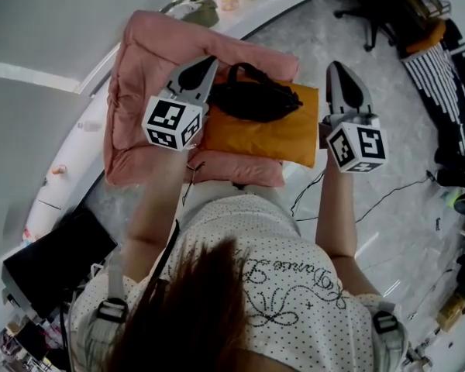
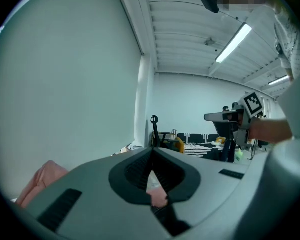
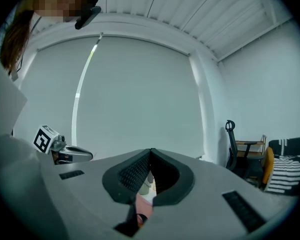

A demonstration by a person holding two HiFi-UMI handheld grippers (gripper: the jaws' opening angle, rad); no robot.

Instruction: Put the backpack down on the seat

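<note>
Both jaw pairs are pressed together on nothing: left gripper (image 1: pixel 209 62) above the ten o'clock corner of the backpack (image 1: pixel 271 134), right gripper (image 1: pixel 335 65) at its three. I see it flat on the seat (image 1: pixel 132 76), long axis nine-to-three, straps (image 1: pixel 252 95) toward twelve.

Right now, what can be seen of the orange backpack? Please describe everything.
The orange backpack lies flat on the pink seat. It looks like soft padded fabric and is roughly rectangular. Its black straps are bunched on top, toward the seat's back. Only the seat is seen touching it; the left gripper and the right gripper, both shut, hold nothing.
</note>
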